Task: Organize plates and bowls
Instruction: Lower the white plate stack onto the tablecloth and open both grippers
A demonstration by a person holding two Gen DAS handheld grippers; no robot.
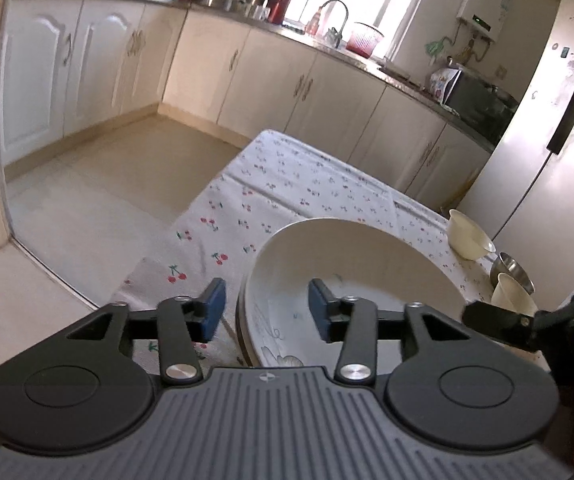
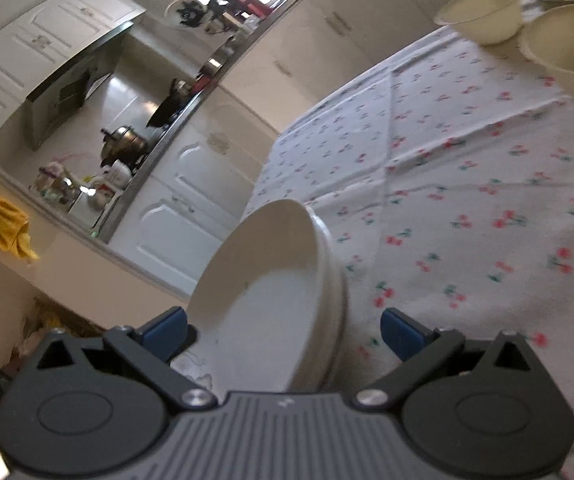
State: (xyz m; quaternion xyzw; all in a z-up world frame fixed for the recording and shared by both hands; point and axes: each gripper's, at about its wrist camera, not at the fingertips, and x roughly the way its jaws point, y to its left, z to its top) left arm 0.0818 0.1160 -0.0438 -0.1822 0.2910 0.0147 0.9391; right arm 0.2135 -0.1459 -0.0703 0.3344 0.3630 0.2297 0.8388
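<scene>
- The stack of white, deep ceramic plates [image 1: 351, 276] sits on the white tablecloth with the small cherry print [image 1: 287, 184], near the table corner closest to you. I think the plates are stacked so that they take one place only, which fits the task of organizing.
- Your left gripper [image 1: 267, 312] has its blue pads apart. The near rim of the stack lies between them, but neither pad presses on it: one pad stands outside the rim over the cloth, the other hangs over the inside of the top plate. Nothing is held.
- Your right gripper [image 2: 285, 332] has its pads wide apart. In its view the same stack [image 2: 271, 280] lies between the two fingers, close to the gripper body, and neither pad seems to touch it.
- Two cream, round bowls [image 2: 483, 12] [image 2: 571, 52] and a small shiny steel bowl [image 1: 511, 268] stand together at the far side of the table, well apart from the stack. They are not nested yet, so I judge this group is the part that remains.
</scene>
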